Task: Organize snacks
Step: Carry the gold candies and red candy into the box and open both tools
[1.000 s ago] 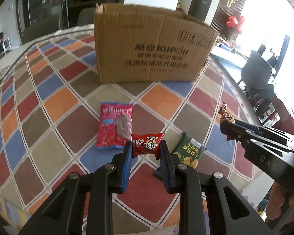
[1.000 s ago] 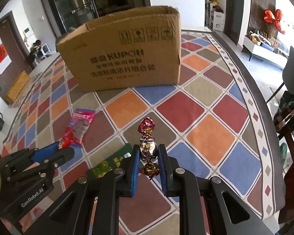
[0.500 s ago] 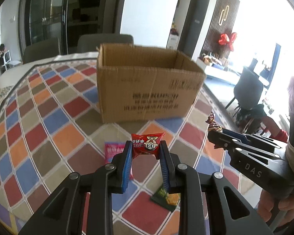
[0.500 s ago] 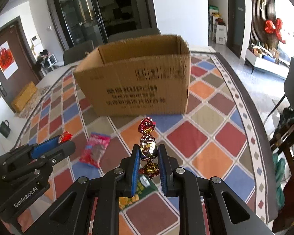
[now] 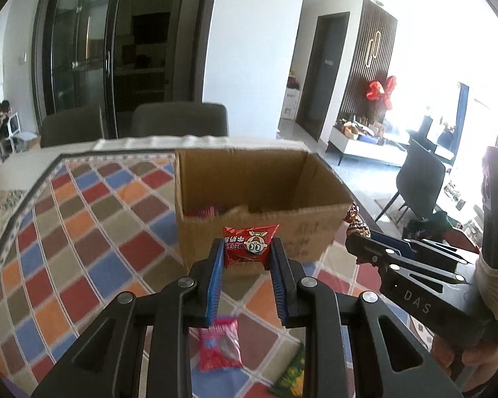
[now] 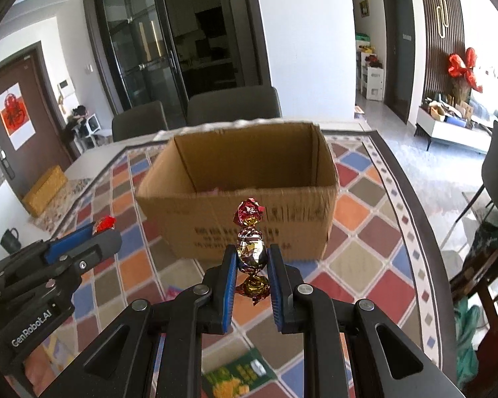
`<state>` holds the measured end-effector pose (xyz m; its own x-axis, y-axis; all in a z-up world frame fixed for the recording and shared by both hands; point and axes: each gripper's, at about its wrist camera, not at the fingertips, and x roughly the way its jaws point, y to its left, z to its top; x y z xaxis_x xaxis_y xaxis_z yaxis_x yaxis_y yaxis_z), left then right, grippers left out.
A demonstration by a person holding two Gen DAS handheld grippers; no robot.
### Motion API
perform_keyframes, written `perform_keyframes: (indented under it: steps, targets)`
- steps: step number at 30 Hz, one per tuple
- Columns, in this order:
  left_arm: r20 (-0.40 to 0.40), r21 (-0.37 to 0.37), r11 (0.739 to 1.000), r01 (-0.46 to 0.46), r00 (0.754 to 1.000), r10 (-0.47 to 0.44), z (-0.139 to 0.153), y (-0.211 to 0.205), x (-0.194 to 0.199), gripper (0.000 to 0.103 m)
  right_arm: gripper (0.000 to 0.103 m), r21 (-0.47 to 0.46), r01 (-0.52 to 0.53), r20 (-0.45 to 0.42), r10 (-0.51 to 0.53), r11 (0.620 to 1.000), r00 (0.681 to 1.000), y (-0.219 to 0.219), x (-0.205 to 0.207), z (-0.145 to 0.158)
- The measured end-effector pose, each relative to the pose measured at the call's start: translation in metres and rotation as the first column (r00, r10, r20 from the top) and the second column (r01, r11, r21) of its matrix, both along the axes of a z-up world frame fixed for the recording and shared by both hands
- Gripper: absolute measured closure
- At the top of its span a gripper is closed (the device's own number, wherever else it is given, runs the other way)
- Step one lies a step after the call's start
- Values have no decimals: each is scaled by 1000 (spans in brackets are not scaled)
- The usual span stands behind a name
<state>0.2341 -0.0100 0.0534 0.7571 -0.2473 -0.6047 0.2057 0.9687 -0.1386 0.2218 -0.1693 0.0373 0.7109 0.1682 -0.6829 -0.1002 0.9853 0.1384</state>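
Holding pink packets, cardboard box faces left tool pinching red packet, right tool pinching foil candy.

Daylit interior, bright. Strong light enters from the right, blown out to white glare along that edge in the left wrist view. Cardboard box softly blurred, printing smeared. Fisheye bending at the edges; dark vignette in the corners. Shadows faint.

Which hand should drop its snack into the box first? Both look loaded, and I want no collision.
Probably the right: its candy sits centred before the box opening. The left's red packet faces the box's near wall, lower.
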Motion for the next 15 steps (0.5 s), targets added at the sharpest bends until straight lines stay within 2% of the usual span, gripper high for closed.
perform_keyframes:
  steps: [5, 15]
  targets:
    - [28, 26, 1000, -3, 1000, 2, 12, 4, 18, 76, 84, -13, 4, 24, -4, 1000, 1000, 5, 16, 11]
    - [-7, 34, 999, 27, 1000, -27, 16, 3, 62, 76, 84, -9, 8, 26, -8, 1000, 1000, 10, 56, 24]
